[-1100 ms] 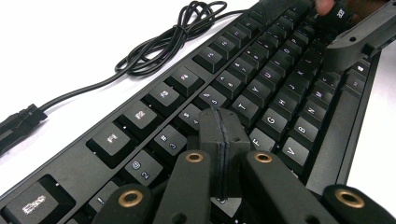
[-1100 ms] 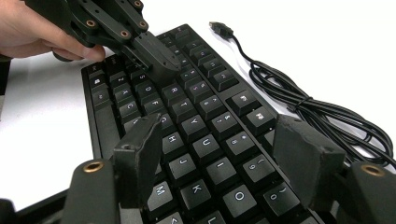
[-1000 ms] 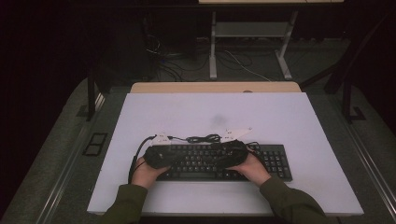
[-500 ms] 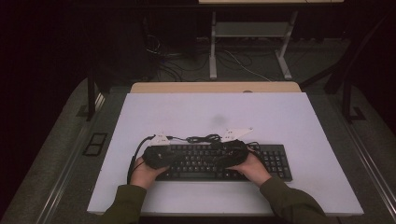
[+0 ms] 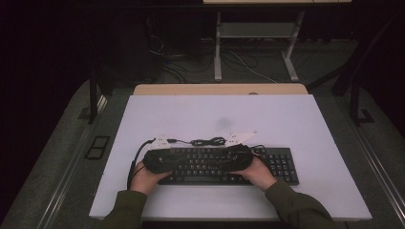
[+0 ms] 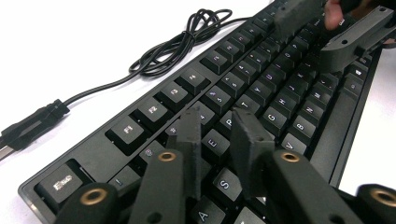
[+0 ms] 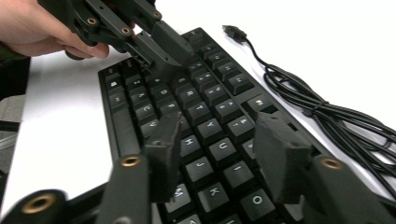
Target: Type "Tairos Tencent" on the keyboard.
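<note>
**Both grippers over the keyboard, nothing gripped**

We have the keyboard [image 5: 224,164] flat on the table [image 5: 286,124], near edge, long axis running left-right. Its cable [image 5: 207,141] is bundled just beyond the far edge, plug [image 6: 32,122] lying loose on the table.

Left gripper [image 6: 217,135]: sits over the left end, fingers pointing down at the letter rows around E and R. Fingers narrow, a slim gap between them; they have just been opening, no key or other thing between them. Tips look just above or barely on the keycaps, we can't tell which.

Right gripper [image 7: 219,140]: over the middle-right letter block, around H, U and J. Fingers moderately wide, a couple of keys spanned under the gap; they have just been closing, nothing pinched.

Key relation: the keyboard lies directly under both sets of fingers, each hand covering its own half. Both fingers' gaps run roughly along the key rows. Our read: next move is a key press or a cap pick, and either hand just goes straight down; left is nearer for E/R, right for H/U/J.
</note>
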### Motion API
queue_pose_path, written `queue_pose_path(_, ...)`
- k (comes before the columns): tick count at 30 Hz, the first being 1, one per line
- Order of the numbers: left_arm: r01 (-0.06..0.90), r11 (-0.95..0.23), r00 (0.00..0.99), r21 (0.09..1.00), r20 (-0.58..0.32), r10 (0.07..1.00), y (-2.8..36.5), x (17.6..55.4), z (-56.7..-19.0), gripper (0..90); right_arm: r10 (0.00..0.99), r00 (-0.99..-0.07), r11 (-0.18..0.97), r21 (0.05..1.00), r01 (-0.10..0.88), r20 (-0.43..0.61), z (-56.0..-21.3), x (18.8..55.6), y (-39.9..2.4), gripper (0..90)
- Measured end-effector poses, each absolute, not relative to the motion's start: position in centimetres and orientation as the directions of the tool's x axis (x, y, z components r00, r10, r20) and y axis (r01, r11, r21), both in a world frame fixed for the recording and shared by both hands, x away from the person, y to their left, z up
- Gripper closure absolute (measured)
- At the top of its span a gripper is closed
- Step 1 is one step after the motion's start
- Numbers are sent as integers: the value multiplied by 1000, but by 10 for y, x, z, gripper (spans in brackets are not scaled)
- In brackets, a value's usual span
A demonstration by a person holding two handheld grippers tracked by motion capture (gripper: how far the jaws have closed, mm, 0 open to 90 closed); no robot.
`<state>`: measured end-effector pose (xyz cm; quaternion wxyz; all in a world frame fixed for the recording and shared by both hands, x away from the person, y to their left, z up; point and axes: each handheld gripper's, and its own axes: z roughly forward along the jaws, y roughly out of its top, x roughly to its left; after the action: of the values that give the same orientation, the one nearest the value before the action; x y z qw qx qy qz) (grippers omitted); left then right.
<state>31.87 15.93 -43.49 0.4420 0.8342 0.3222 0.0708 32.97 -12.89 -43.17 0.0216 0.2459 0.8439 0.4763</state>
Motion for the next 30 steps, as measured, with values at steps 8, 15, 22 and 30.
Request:
queue_pose_path(8, 480, -388, 778, 787, -176, 603, 162, 317, -435, 573, 393, -895, 451, 803, 389, 213, -431, 324, -123, 796)
queue_pose_path(15, 482, -373, 772, 793, -182, 610, 161, 316, -434, 457, 364, -907, 492, 783, 381, 213, -433, 320, -114, 892)
queue_pose_path(22, 480, -369, 771, 796, -183, 610, 160, 316, -434, 392, 363, -908, 516, 766, 384, 210, -438, 318, -111, 893)
queue_pose_path(30, 480, -366, 769, 797, -182, 613, 160, 316, -435, 342, 359, -910, 539, 749, 385, 209, -441, 317, -107, 893)
